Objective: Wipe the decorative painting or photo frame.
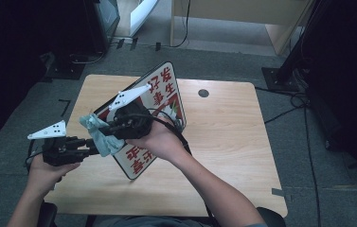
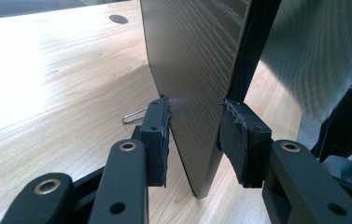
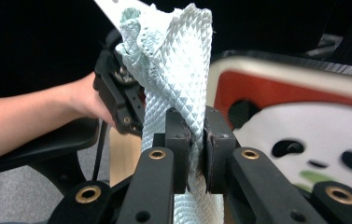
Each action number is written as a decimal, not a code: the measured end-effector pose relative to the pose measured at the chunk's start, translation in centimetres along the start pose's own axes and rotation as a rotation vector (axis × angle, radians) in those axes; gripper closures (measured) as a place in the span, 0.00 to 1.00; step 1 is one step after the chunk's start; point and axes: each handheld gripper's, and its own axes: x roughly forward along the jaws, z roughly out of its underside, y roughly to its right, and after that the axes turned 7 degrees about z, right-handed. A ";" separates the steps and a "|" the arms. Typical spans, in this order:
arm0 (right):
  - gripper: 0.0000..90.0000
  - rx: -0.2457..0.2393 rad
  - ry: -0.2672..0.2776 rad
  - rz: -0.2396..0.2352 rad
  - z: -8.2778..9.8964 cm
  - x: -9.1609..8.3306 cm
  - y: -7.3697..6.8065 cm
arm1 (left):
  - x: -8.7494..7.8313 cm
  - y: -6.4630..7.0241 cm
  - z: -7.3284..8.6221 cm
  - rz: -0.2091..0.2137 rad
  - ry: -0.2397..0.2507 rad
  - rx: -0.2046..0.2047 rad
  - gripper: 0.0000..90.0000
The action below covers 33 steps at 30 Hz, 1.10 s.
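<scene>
while the right gripper (image 3: 193,154) is clamped on the pale cloth (image 3: 173,60) beside the sign board (image 1: 159,97) (propped on the table (image 1: 228,137)), the left gripper (image 2: 193,140) straddles its edge, pads apart; wiping looks unfinished.

Dim high view; glare on tabletop (image 2: 47,70); cloth (image 2: 318,51) blurred.

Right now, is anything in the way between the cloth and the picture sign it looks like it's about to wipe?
Nothing visible stands between them. The right gripper is clamped on the pale cloth, right beside the sign with its panda picture. The left gripper straddles the sign's edge, jaws apart from it, off to the side of the cloth.
</scene>
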 end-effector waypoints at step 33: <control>0.92 0.023 0.061 -0.013 -5.7 -0.6 5.0 | 2.0 1.5 -0.9 -0.009 0.011 -0.029 0.81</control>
